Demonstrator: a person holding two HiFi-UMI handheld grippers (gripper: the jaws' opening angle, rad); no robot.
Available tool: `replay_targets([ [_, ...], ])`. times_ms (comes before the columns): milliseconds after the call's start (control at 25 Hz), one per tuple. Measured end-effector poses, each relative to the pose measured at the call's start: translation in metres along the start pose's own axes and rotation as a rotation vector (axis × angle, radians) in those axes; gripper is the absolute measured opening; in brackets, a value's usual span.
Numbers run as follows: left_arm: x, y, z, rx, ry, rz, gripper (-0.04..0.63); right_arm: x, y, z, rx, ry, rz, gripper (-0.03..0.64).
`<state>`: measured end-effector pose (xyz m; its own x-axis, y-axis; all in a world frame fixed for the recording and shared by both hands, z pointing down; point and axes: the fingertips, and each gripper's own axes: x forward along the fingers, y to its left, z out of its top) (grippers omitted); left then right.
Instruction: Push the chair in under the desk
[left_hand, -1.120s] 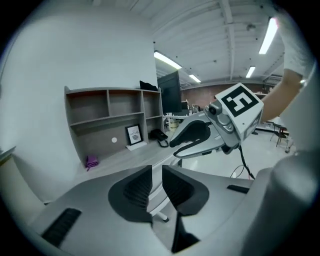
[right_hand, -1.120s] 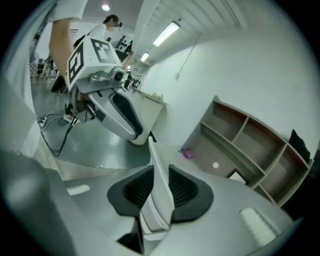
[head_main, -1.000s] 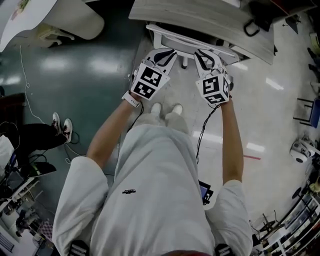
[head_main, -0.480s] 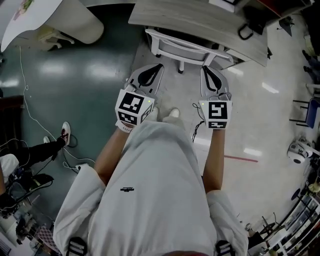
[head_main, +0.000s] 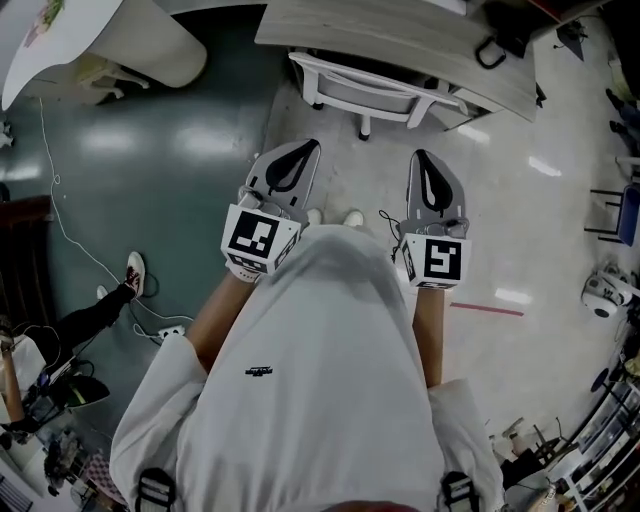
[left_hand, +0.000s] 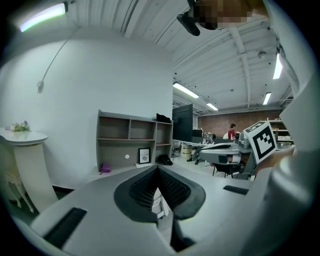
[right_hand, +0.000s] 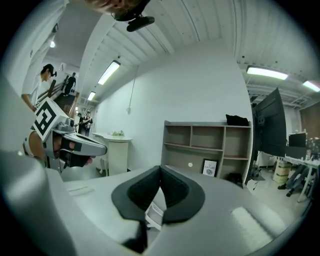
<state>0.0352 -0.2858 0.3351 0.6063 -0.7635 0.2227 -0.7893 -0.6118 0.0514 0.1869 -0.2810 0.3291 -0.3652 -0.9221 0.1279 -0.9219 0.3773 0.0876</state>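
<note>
The white chair (head_main: 366, 92) stands at the wooden desk (head_main: 400, 40), its seat mostly hidden under the top. Both grippers hang in front of my body, a good step back from the chair and touching nothing. My left gripper (head_main: 308, 147) is shut and empty, its dark pads meeting at the tips (left_hand: 158, 169). To its right, my right gripper (head_main: 418, 156) is also shut and empty (right_hand: 160, 168). A sliver of the white chair (right_hand: 154, 212) shows below the right gripper's pads. Each gripper view shows the other gripper off to one side.
A white round pedestal table (head_main: 90, 30) stands at the far left, with a cable (head_main: 60, 200) trailing over the dark floor. Another person's shoe (head_main: 132, 272) is at the left. A red tape line (head_main: 486, 311) marks the pale floor. A grey shelf unit (left_hand: 132, 145) stands ahead.
Both grippers have drawn back from the chair toward my body, and their jaws have closed. The chair stays at the desk.
</note>
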Motion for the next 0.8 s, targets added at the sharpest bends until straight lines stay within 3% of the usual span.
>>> replay_targets([
  [200,-0.004,-0.001,0.001,-0.016,-0.013,0.005,0.006,-0.015,-0.001,-0.011,0.074,0.004,-0.039,0.011],
  [800,-0.009,-0.020,0.007,0.001,0.001,-0.045,0.006,-0.026,0.020,-0.007,0.080,0.016,-0.038,0.011],
])
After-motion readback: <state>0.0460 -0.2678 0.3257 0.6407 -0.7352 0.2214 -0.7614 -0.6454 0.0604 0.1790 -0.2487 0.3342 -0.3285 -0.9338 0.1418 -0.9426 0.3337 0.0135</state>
